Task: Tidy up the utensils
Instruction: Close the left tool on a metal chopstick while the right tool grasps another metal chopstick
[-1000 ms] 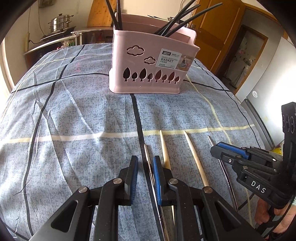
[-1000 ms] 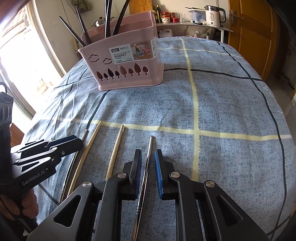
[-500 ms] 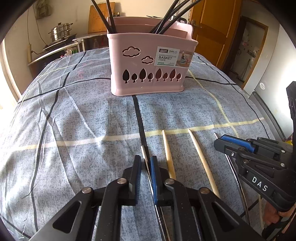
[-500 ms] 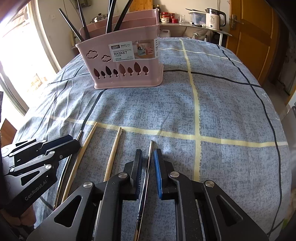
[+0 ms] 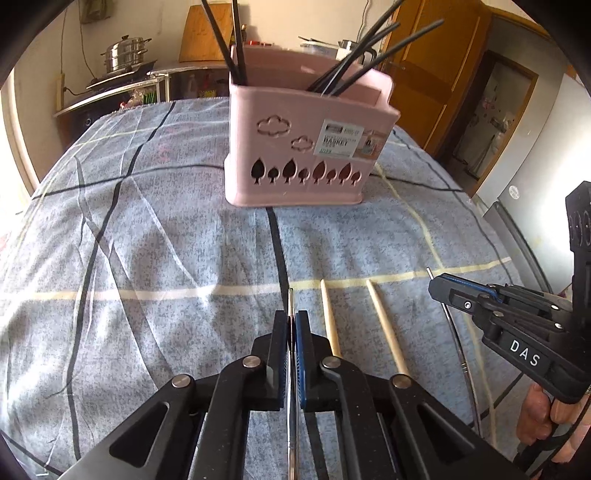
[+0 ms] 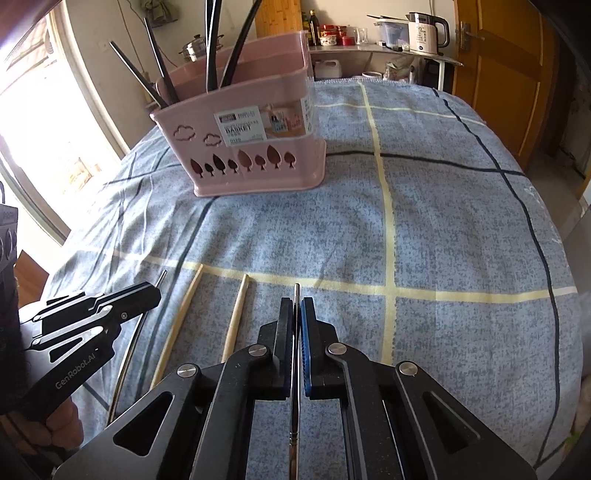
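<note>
My left gripper (image 5: 291, 325) is shut on a thin metal chopstick (image 5: 291, 299) whose tip sticks out past the fingers. My right gripper (image 6: 296, 310) is shut on another metal chopstick (image 6: 296, 291). Two wooden chopsticks (image 5: 330, 325) (image 5: 388, 332) lie on the blue cloth between the grippers, also seen in the right wrist view (image 6: 234, 321) (image 6: 177, 328). A pink utensil basket (image 5: 306, 147) with several black chopsticks standing in it sits ahead, also in the right wrist view (image 6: 251, 147).
The table has a blue cloth with dark and yellow lines (image 6: 388, 221). Its right edge drops off (image 6: 569, 295). A counter with a kettle (image 6: 428, 33) and a steel pot (image 5: 125, 55) stands behind the table.
Both grippers closed on the metal chopsticks. Both wrist views sit lower and closer to the cloth, with the basket looming taller.
</note>
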Tool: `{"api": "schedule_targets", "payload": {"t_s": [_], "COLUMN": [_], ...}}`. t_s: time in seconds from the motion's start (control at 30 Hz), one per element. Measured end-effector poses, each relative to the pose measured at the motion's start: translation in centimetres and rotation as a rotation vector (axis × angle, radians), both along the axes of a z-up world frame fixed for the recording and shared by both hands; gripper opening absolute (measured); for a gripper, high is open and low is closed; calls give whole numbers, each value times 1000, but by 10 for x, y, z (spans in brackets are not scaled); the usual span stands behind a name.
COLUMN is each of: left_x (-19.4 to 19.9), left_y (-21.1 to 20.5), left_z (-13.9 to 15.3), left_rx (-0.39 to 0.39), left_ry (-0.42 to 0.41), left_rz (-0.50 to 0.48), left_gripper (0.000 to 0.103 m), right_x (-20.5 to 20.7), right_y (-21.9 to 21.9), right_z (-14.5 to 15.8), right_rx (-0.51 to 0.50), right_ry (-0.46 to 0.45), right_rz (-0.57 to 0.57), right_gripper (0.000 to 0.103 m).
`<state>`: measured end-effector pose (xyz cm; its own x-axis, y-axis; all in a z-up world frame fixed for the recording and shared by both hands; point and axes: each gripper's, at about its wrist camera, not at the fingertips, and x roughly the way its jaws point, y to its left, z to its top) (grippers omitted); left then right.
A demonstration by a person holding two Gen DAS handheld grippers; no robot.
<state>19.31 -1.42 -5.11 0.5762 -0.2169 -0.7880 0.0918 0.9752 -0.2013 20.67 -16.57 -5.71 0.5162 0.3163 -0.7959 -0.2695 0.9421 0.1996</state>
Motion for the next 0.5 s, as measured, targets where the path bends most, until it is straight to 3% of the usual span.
{"api": "schedule_targets", "payload": {"t_s": [0.5], "left_x": [6], "left_y": [20], "left_z": [87], "left_rx": [-14], "left_ry": [-172], "left_rz": [-12], "left_gripper": [4], "right_x": [2], "right_y": [-14], "right_z": [77], "right_rx": [57], "right_ry": [-169], "right_rz": [-7], "right_gripper": [4]}}
